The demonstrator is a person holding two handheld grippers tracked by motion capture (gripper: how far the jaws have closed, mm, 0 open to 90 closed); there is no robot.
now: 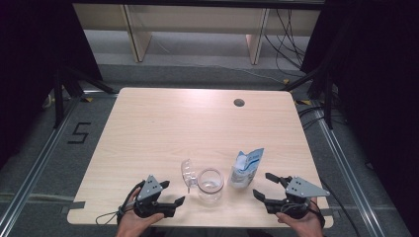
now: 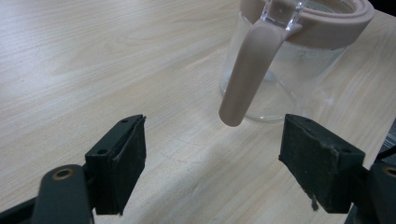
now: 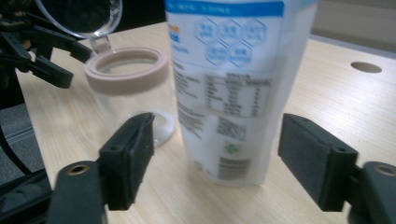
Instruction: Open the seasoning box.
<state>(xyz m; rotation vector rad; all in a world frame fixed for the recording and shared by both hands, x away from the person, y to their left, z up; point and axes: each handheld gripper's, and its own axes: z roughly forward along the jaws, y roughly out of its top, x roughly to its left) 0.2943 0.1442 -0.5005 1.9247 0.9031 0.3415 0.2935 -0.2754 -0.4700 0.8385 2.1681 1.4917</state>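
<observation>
My right gripper (image 1: 267, 185) hovers near the front right corner of the pale wooden table (image 1: 163, 123), its fingers (image 3: 128, 158) spread wide and released. The white stand-up pouch with blue print (image 3: 238, 88) stands upright just ahead of them, in line with the gap between them but touched by neither. It sits near the table's front edge, right of middle. Just beside it on its left is the clear glass jar with a pinkish rim (image 1: 210, 185), its clear hinged lid (image 1: 187, 173) swung open to the left. My left gripper (image 1: 173, 192), toward the front left corner, holds nothing: its fingers (image 2: 122, 161) stand apart, and the jar's pinkish clasp (image 2: 247, 70) hangs down just ahead of them.
</observation>
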